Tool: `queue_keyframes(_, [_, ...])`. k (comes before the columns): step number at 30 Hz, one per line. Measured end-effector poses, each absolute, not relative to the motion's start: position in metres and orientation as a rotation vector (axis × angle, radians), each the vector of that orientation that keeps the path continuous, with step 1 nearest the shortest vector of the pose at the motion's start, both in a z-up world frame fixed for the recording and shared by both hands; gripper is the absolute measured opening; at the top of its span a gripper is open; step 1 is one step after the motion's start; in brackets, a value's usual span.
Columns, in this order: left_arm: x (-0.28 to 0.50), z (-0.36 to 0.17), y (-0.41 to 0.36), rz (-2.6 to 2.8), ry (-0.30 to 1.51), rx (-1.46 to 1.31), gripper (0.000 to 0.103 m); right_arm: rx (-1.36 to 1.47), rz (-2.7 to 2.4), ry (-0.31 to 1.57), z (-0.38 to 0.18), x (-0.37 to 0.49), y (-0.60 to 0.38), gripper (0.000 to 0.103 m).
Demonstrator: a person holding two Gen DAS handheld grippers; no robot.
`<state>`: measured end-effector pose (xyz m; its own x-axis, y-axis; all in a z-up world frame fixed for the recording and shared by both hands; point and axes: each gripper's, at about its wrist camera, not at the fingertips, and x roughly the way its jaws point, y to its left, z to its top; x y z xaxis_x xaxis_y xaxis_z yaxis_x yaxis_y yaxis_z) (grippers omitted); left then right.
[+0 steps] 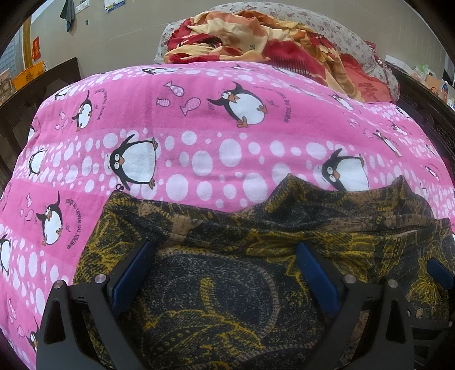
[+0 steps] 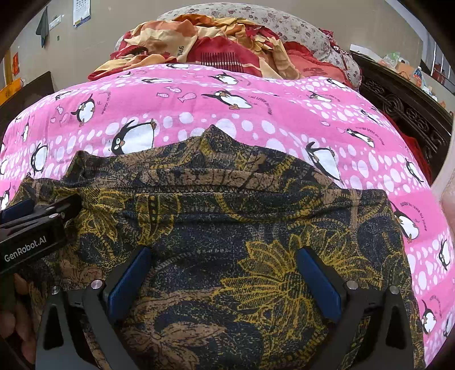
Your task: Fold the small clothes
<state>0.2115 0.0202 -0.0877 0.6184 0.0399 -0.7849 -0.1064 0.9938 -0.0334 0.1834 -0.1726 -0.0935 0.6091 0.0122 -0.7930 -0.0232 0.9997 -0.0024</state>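
A small dark garment with a yellow and brown floral print [image 1: 227,284] lies on the pink penguin-print sheet [image 1: 199,136]. It also shows in the right wrist view [image 2: 227,222], with a folded stitched hem across its far side. My left gripper [image 1: 224,253] is open, its blue-padded fingers [image 1: 133,273] just above the garment's left part. My right gripper [image 2: 224,259] is open over the garment's right part. The left gripper's body [image 2: 34,227] shows at the left of the right wrist view.
A crumpled red and orange blanket [image 1: 256,37] and a flowered pillow [image 2: 284,22] lie at the bed's far end. A dark carved wooden bed frame [image 2: 403,108] runs along the right. A wall with hanging items [image 1: 68,14] is behind.
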Motion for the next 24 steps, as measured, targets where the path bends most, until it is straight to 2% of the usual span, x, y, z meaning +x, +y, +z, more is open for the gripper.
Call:
queue_keyframes(15, [0.212,-0.088,0.019,0.088,0.904,-0.077,0.1,-0.006,0.027,0.918,-0.093,0.185,-0.174,0.103])
queue_keyframes(19, [0.218,-0.086,0.026,0.066,0.959,-0.096,0.102,0.008,0.047,0.967,-0.089,0.193,-0.179,0.103])
queue_keyframes(21, [0.215,-0.071,0.033,0.048,1.011,-0.1,0.101,0.006,0.036,0.997,-0.077,0.191,-0.185,0.103])
queue_keyframes(24, [0.178,-0.031,0.057,0.015,0.946,-0.163,0.101,0.026,0.024,0.927,-0.042,0.163,-0.202,0.103])
